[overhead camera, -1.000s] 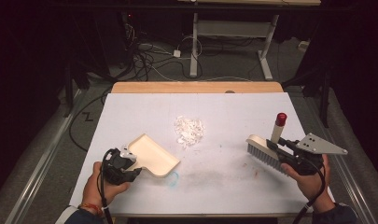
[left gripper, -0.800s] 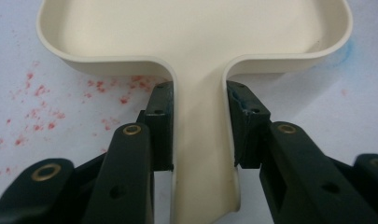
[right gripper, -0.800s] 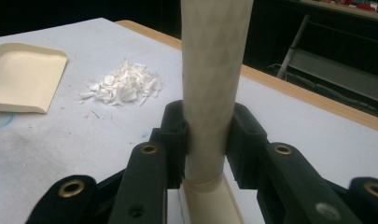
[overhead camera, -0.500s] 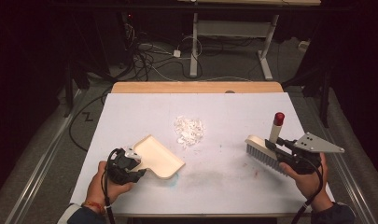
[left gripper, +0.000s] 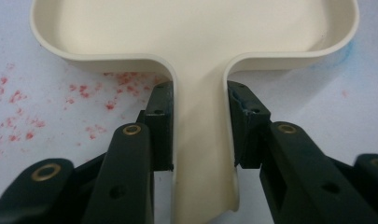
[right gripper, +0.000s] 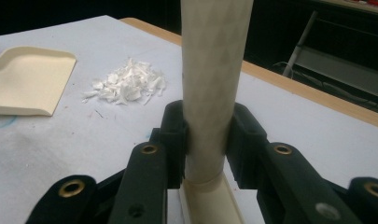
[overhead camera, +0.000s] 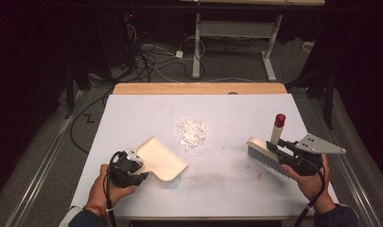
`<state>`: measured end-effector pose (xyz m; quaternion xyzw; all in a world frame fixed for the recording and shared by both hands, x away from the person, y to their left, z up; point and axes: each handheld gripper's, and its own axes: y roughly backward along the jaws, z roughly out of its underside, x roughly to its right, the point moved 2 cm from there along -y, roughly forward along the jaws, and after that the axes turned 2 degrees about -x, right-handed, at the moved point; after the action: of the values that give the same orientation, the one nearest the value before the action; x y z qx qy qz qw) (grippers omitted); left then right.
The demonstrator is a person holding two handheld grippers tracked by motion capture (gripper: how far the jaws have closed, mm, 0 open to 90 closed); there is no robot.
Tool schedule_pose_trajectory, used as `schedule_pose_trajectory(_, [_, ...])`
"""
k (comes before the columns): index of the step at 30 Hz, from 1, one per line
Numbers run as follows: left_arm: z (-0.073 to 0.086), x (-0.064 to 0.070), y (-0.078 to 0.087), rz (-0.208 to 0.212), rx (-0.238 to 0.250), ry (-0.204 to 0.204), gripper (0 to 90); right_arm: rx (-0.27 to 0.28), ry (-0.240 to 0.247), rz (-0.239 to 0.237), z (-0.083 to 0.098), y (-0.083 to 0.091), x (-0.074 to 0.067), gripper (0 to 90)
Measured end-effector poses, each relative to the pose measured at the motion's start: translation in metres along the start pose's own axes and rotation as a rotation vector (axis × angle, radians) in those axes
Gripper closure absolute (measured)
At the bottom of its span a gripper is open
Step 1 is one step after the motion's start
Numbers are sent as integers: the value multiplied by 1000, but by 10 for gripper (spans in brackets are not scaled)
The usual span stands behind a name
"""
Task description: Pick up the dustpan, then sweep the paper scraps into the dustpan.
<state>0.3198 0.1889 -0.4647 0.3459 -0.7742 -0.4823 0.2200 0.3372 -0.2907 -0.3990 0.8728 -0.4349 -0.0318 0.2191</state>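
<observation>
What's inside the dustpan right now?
Nothing visible: the dustpan tray looks bare in the high view and the left gripper view. The white shreds lie apart on the table. The table under the pan is covered.

Scraps (overhead camera: 191,133) btwn dustpan (overhead camera: 161,158) (left) & brush (overhead camera: 264,154).

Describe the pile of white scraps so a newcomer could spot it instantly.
Start at the white table. Near its middle, between the cream dustpan and the brush, lies the pile of white scraps. It is the one loose, shredded heap, held by neither claw.
</observation>
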Motion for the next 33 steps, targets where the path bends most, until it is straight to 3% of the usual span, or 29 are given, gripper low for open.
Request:
schedule_pose_trajectory(15, [0,-1,-2,3,-11,-6,636,30,-19,-4,-3,-5,0,713])
schedule_pose_trajectory(21, [0,-1,-4,3,-18,-3,636,47,-47,-28,-11,-21,2,714])
schedule_pose_trajectory(28, [-1,-1,-5,-1,-24,-8,636,87,-59,-50,-33,-55,2,713])
schedule_pose_trajectory(33, [-1,-1,-6,-1,-26,-7,636,85,-68,-30,-54,-100,5,714])
